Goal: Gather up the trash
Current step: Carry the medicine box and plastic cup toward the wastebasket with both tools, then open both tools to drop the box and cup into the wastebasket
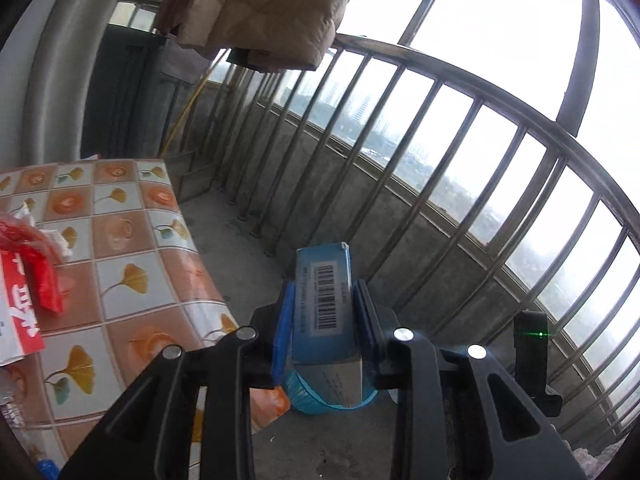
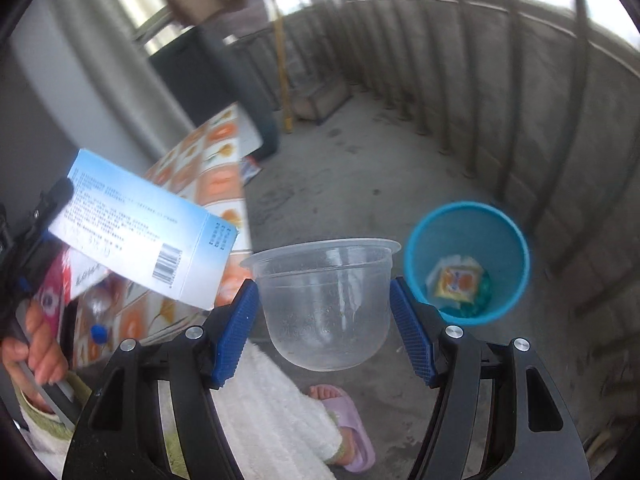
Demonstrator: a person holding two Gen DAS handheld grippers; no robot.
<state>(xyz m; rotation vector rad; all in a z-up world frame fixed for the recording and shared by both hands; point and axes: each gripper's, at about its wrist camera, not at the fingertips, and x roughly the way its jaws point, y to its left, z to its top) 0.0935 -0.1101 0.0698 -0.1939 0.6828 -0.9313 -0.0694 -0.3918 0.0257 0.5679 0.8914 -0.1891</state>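
My left gripper (image 1: 325,292) is shut on a light blue cardboard box (image 1: 323,300) with a barcode label, held past the table's edge. Below the box the rim of the blue waste bin (image 1: 332,400) shows on the floor. In the right wrist view the same box (image 2: 148,228) sticks out from the left gripper (image 2: 36,232) at the left. My right gripper (image 2: 323,284) is shut on a clear plastic cup (image 2: 326,304), its blue pads against both sides. The blue bin (image 2: 466,262) stands on the concrete floor just right of the cup, with a yellow wrapper (image 2: 456,280) inside.
A table with a floral tile-pattern cloth (image 1: 120,260) lies to the left and bears red-and-white packaging (image 1: 24,280) and a plastic bottle (image 2: 98,320). A metal balcony railing (image 1: 440,152) runs along the right. A person's hand (image 2: 40,344) and slippered foot (image 2: 344,428) are below.
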